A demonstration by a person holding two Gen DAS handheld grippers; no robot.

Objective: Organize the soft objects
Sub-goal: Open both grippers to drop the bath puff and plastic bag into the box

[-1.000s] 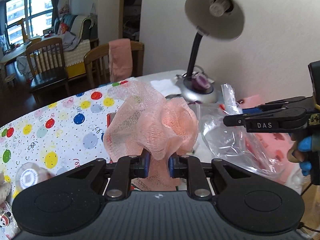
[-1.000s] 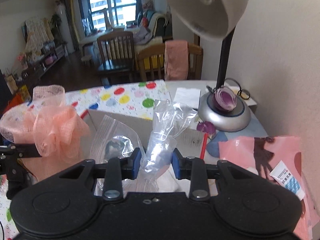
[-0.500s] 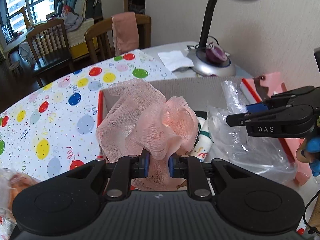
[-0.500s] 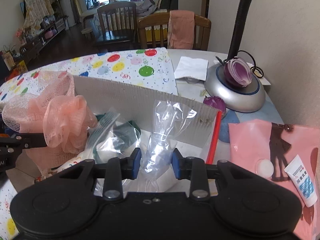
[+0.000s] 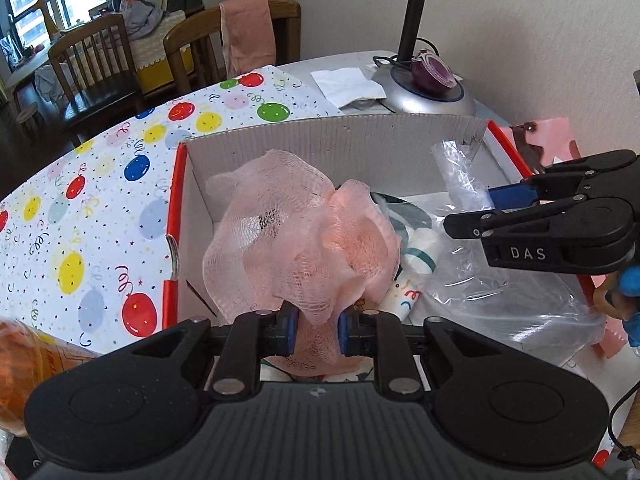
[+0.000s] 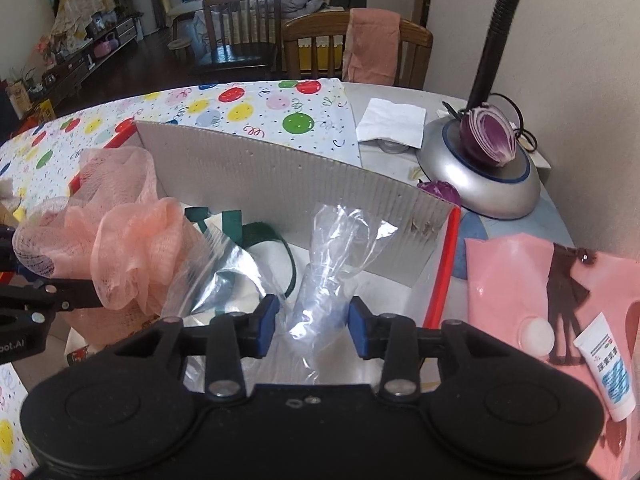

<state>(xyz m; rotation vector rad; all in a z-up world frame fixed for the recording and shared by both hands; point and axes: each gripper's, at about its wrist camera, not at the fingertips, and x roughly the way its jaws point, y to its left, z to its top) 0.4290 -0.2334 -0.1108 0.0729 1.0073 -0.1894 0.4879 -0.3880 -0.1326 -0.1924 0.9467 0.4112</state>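
Observation:
My left gripper (image 5: 313, 330) is shut on a pink mesh bath sponge (image 5: 296, 240) and holds it inside the open cardboard box (image 5: 336, 140); the sponge also shows at the left of the right wrist view (image 6: 116, 248). My right gripper (image 6: 313, 326) has its jaws apart around a clear plastic bag (image 6: 328, 272) that lies in the box (image 6: 280, 176). The bag sits loose between the fingers. The right gripper (image 5: 472, 216) shows at the right of the left wrist view, over the bag (image 5: 492, 280). A white and green cloth item (image 5: 420, 248) lies in the box.
A balloon-print tablecloth (image 5: 92, 200) covers the table to the left. A desk lamp base (image 6: 480, 176) with half a red onion (image 6: 490, 136) stands behind the box. A pink pouch (image 6: 528, 292) and a white tube (image 6: 608, 372) lie to the right. Wooden chairs (image 5: 100, 64) stand beyond.
Both grippers have come down into the box with the sponge and the bag. The right jaws have widened, and the bag now sits loose between them.

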